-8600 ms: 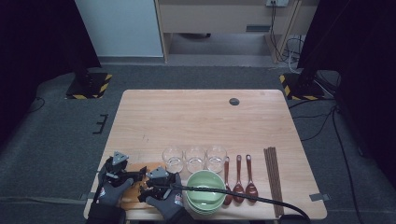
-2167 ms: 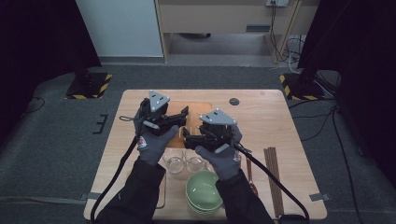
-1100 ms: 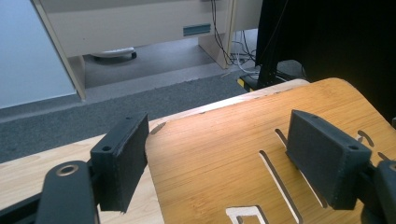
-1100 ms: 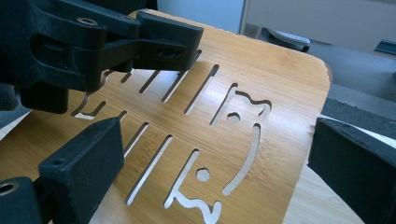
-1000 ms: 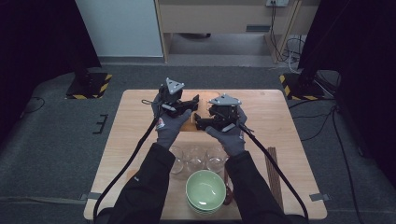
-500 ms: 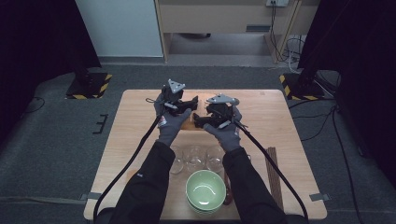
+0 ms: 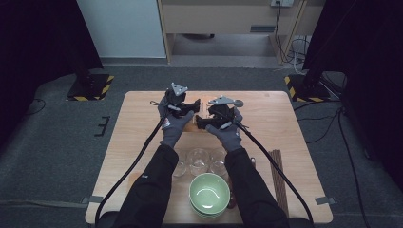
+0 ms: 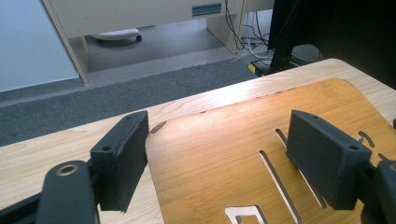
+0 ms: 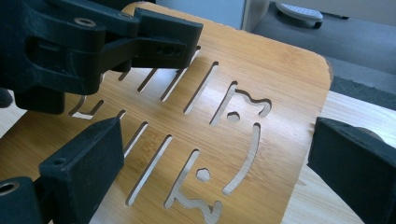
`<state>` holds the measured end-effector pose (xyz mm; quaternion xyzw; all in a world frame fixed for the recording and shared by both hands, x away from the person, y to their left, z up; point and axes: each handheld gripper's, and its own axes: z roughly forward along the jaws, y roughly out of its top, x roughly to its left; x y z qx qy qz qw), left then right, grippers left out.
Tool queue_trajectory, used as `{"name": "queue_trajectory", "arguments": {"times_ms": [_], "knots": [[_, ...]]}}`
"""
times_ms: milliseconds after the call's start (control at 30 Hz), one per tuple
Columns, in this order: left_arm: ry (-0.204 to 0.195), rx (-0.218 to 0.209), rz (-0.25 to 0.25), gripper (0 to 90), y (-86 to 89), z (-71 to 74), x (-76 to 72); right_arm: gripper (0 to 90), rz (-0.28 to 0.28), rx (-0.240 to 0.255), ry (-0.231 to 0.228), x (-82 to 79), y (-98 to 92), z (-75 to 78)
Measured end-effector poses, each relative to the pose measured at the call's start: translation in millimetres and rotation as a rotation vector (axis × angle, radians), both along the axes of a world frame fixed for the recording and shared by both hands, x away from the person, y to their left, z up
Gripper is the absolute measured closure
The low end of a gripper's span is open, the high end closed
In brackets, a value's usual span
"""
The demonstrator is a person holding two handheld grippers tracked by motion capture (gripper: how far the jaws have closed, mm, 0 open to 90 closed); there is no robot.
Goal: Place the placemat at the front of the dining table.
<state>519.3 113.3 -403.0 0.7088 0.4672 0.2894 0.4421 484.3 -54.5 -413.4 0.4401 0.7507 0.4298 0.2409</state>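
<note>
A bamboo board (image 8: 224, 154) with cut-out slots lies flat at the far middle of the table. In the high view a strip of the board (image 7: 194, 122) shows between the two hands. My left gripper (image 8: 219, 126) hangs just over its left part, jaws wide apart, one at the board's edge and one above its surface. My right gripper (image 9: 217, 140) faces it from the other side, with one jaw over the slotted board (image 9: 243, 93) and one past its rounded edge. Seen from above, the left gripper (image 7: 196, 105) and right gripper (image 7: 202, 121) nearly meet. Both are open and grip nothing.
Near the person stand three clear glasses (image 7: 198, 160) in a row and a stack of green bowls (image 7: 209, 194). Dark chopsticks (image 7: 278, 175) lie at the near right of the wooden table (image 7: 138, 142). Cables trail back along both forearms.
Both hands have sunk a little onto the far middle of the table over the last second. Several seconds ago they were at the near left corner.
</note>
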Motion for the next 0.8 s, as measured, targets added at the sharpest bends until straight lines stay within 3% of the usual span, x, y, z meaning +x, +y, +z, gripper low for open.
{"name": "queue_trajectory", "arguments": {"times_ms": [200,433,533,800], "knots": [[0.011,-0.013,-0.004,21.5,-0.8,-12.5,11.2,4.0,-0.007,-0.010,0.012,10.9,-0.4,-9.5],[0.023,0.002,0.003,21.5,-1.7,-21.9,16.8,4.0,-0.011,-0.030,0.029,18.1,0.7,-20.3],[0.035,-0.008,0.006,21.5,-1.2,-25.0,18.9,4.0,-0.004,-0.025,0.034,20.6,0.4,-22.5],[0.078,0.014,0.016,21.5,-3.5,-39.6,24.1,4.0,0.000,-0.041,0.069,26.9,1.1,-37.4]]}}
